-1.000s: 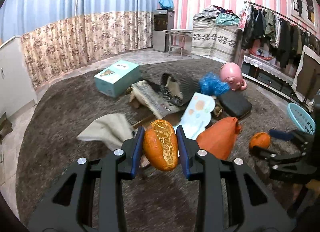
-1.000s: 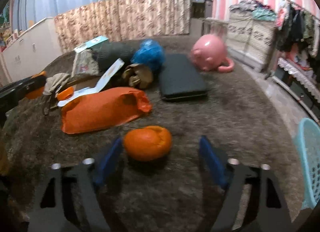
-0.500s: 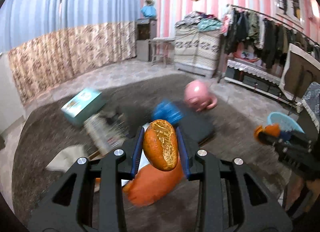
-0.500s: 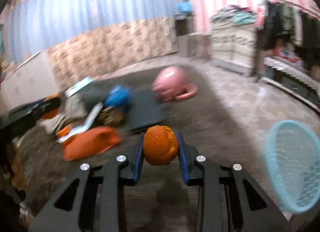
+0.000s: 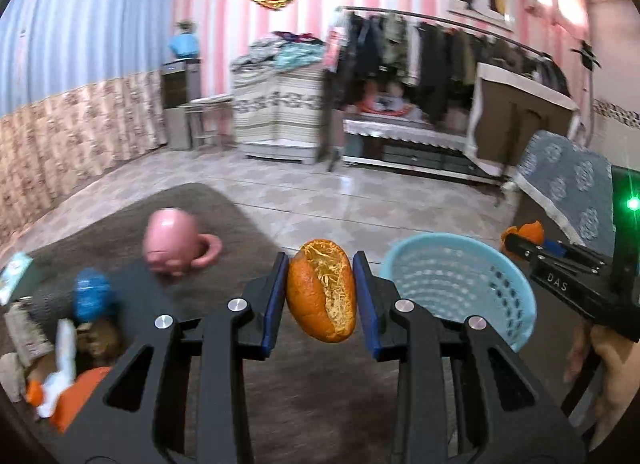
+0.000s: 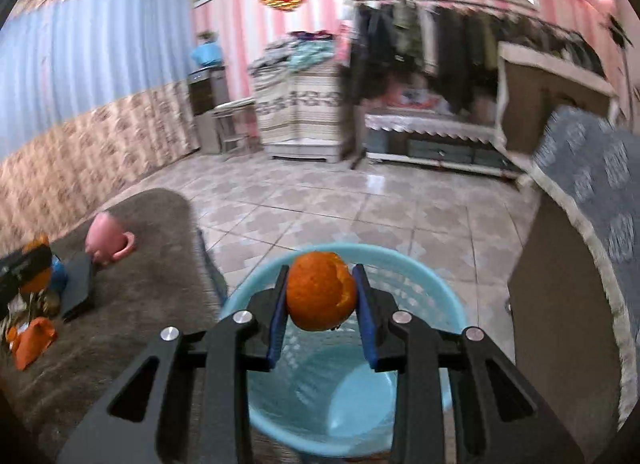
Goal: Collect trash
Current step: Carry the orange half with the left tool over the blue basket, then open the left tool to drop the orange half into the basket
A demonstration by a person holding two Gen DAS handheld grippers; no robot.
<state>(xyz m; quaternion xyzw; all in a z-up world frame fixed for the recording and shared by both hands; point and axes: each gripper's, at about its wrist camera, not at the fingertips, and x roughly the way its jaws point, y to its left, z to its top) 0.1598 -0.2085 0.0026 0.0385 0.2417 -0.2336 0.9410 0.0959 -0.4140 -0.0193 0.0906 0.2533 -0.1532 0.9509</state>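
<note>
My left gripper is shut on a piece of orange peel with stringy pith showing, held above the rug left of a light blue basket. My right gripper is shut on another orange peel, rounded like a half shell, and hangs right over the open mouth of the blue basket. In the left wrist view the right gripper shows beyond the basket's right rim, held by a hand.
A dark brown rug carries a pink pig toy, a blue ball-like thing, an orange bag and other clutter at the left. Tiled floor, a clothes rack and a cloth-covered table lie beyond.
The right gripper closed on the orange peel on the rug and lifted it. Both grippers swung right, away from the clutter, to the blue basket, the left still holding its peel.
</note>
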